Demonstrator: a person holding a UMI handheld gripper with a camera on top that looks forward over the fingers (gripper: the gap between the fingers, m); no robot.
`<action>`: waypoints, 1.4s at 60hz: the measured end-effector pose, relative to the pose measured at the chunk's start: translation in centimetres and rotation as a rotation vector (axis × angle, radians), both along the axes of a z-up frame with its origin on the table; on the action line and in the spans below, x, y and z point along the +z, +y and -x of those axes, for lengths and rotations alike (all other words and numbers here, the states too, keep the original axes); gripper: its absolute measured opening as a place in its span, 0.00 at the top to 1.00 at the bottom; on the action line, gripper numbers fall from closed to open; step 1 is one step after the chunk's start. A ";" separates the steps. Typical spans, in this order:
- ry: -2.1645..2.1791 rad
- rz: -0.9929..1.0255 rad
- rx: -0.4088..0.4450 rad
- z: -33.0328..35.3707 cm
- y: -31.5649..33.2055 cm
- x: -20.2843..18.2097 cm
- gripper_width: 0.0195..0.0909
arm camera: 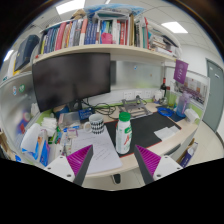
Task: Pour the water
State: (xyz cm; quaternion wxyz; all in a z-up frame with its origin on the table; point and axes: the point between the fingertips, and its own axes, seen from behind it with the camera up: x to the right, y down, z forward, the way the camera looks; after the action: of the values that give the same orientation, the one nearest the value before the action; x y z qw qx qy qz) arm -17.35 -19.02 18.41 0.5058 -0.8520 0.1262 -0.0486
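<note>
So at this point the gripper [115, 163] was sitting with its two fingers spread apart and nothing between them, hovering above the white desk [168, 138]. The white bottle with the green cap [124, 133] stood upright on the desk just ahead of the fingers, a bit toward the right one, not touching either. A dark patterned cup [96, 124] was just beside it to the left, probably where the water was meant to go. A big monitor [72, 79] and a shelf of books [92, 32] were behind all that. Looked to me like the approach step: next would be moving forward to straddle the bottle and squeezing it.
</note>
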 end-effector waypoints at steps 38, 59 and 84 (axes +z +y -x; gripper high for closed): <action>-0.098 -0.108 0.154 -8.1 13.2 -8.5 0.08; -0.067 -0.221 0.265 -7.5 17.0 -9.4 0.61; -0.125 -0.187 0.256 -8.5 18.8 -7.4 0.74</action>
State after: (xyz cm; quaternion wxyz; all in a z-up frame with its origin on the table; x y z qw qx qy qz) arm -8.90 -0.24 10.97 0.5918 -0.8056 -0.0112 -0.0248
